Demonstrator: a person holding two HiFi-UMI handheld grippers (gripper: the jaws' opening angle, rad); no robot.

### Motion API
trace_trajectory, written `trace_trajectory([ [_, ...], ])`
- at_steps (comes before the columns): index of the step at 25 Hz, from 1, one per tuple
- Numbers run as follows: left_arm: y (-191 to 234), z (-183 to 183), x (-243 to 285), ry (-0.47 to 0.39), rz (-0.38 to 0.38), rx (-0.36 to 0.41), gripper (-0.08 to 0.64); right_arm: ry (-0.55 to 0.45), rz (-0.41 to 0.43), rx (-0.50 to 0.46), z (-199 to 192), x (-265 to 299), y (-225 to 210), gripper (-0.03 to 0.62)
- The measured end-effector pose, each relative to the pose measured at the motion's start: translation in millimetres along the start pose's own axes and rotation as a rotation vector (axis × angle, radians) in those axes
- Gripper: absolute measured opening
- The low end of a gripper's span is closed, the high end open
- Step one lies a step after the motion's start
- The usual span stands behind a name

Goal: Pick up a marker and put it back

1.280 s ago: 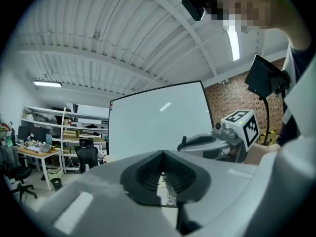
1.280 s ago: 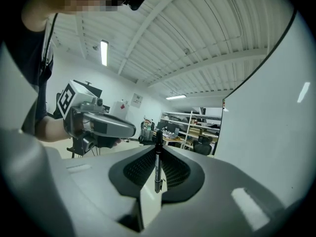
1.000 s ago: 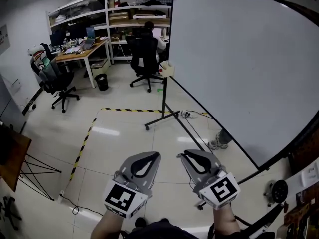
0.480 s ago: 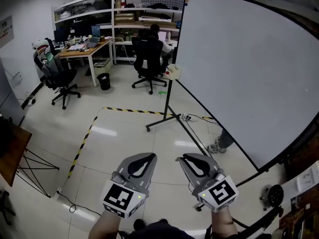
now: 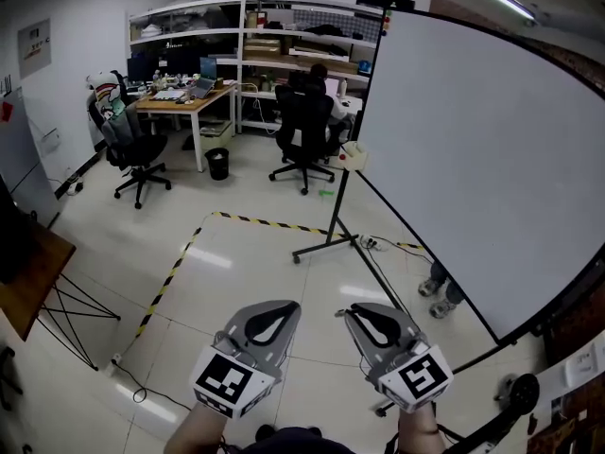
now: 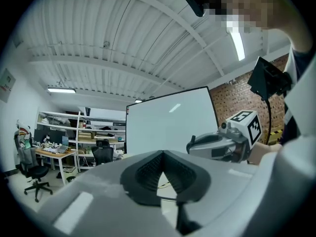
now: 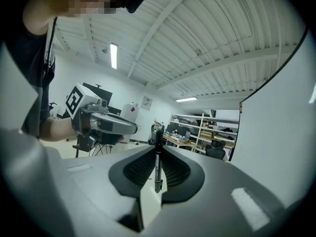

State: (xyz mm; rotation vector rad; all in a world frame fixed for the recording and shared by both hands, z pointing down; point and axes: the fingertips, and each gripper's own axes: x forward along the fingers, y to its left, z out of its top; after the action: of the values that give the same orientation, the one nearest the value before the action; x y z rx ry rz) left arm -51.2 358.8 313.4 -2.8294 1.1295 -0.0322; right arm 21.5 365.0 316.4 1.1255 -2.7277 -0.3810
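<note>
Plainly, the right tool (image 7: 156,151) is closed nearly all the way on the marker (image 7: 157,174). The marker is a thin dark pen standing upright between the ribbed pads, its top poking above the jaw tips and its lower end free in the gap behind them. The left tool (image 6: 163,154) has its jaws together at the tips with nothing between them.

The marker looks light, stiff and smooth-barrelled, so I judge a modest squeeze is enough. A round plastic barrel can still swivel or slide between two pads, and a hold about its middle, much as here, should keep it from tipping. It is hardly fragile, though the writing end would suffer if pressed.

Only the right gripper view shows the marker; in the head view the jaws cover it from above. The head view instead shows both tools side by side over the floor (image 5: 236,263). The whiteboard (image 5: 482,159) stands on its stand to the right, well apart from them.
</note>
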Motion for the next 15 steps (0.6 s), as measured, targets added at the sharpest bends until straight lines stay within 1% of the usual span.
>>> trace_trajectory([
  [4,1.3,-5.4,-9.3,0.014,-0.001,0.011,0.006,-0.011,0.002,0.004,0.7,1.6,9.2,0.040],
  [8,-4.4,-9.8,-3.9,0.029,-0.015,0.012,0.006,-0.001,-0.020,0.026,-9.0,-5.5,3.9,0.040],
  [12,-17.7,-12.3,13.6,0.038,-0.039,-0.004,0.006,0.030,-0.066,0.080,-26.0,-22.8,-10.1,0.040],
  [15,-32.9,-21.4,28.5,0.069,-0.077,0.012,0.006,0.042,-0.102,0.099,-37.8,-41.6,-22.0,0.040],
])
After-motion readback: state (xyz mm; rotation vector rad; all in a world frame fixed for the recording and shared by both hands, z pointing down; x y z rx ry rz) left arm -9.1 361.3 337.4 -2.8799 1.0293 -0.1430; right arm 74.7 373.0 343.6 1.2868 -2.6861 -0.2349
